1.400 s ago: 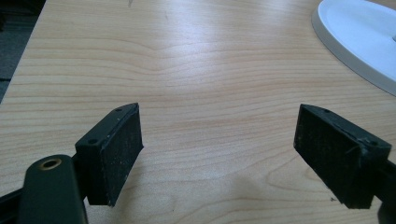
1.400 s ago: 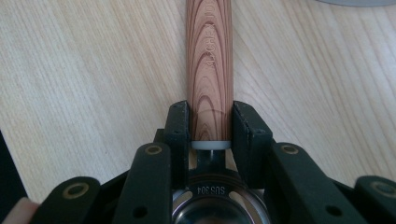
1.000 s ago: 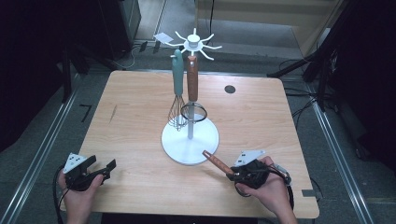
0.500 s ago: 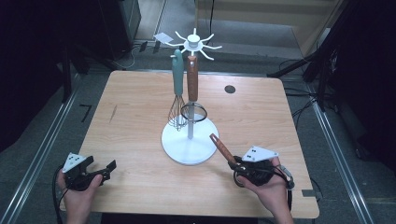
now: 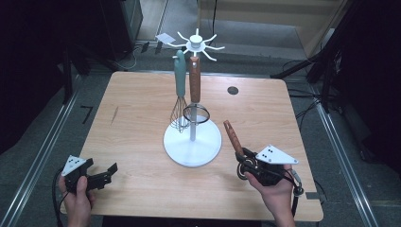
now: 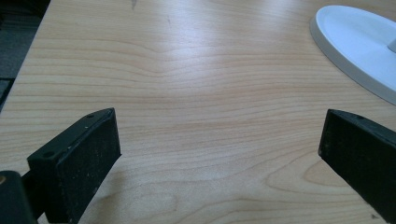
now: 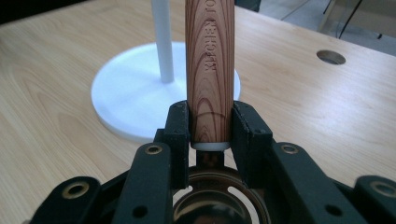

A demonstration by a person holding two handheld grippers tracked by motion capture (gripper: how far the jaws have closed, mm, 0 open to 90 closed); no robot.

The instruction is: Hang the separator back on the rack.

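A white utensil stand [image 5: 192,137] with a round base and hooked top stands mid-table. A teal-handled whisk [image 5: 179,90] and a wood-handled utensil [image 5: 194,80] with a ring head hang from it. My right gripper [image 5: 242,157] is at the front right, shut on the lower end of a wooden utensil handle [image 5: 232,136] that points up and away toward the stand; the handle [image 7: 209,70] fills the gap between the jaws, with the stand's base [image 7: 126,93] behind it. My left gripper [image 5: 112,170] rests open near the front left edge, nothing between its pads [image 6: 88,154].
A round cable hole [image 5: 232,90] sits at the table's back right. The stand's white base [image 6: 359,51] lies to the right of the left gripper. Dark equipment, cables and metal rails surround the table.
The right gripper has turned and shifted right, swinging the wooden handle from lying low and leftward to pointing up and away. The left gripper has stayed in place.
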